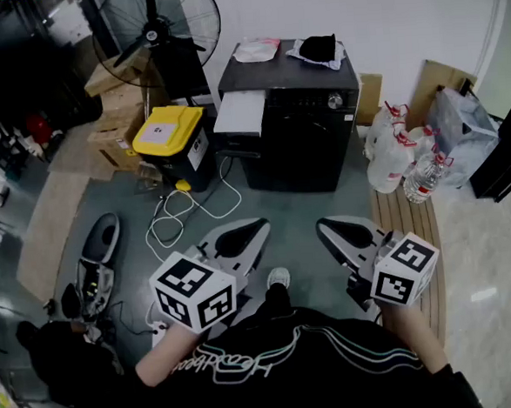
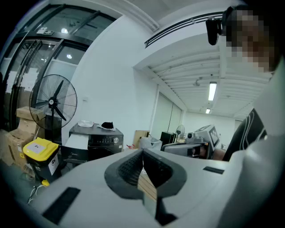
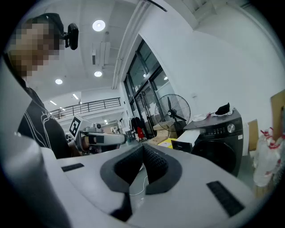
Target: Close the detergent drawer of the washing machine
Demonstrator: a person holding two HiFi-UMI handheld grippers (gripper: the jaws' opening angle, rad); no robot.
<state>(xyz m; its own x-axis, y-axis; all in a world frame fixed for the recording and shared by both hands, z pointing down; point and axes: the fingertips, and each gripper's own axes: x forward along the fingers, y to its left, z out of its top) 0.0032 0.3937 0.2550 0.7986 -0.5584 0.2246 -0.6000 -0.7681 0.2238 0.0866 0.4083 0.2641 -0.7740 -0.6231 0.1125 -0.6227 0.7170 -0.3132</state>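
A dark front-loading washing machine (image 1: 297,117) stands against the far wall. Its pale detergent drawer (image 1: 239,114) sticks out at the upper left of its front. My left gripper (image 1: 259,227) and right gripper (image 1: 321,226) are held close to my body, well short of the machine, both shut with nothing between the jaws. In the left gripper view the machine (image 2: 101,143) and the pulled-out drawer (image 2: 76,141) are far off beyond the left gripper (image 2: 142,154). The right gripper view has the machine (image 3: 219,133) and drawer (image 3: 190,135) to the right of the right gripper (image 3: 143,149).
A bin with a yellow lid (image 1: 172,136) and cardboard boxes (image 1: 117,121) stand left of the machine, with a floor fan (image 1: 158,31) behind. White cables (image 1: 183,209) lie on the floor. Plastic bags and bottles (image 1: 400,152) sit to the right, by a wooden board (image 1: 412,221).
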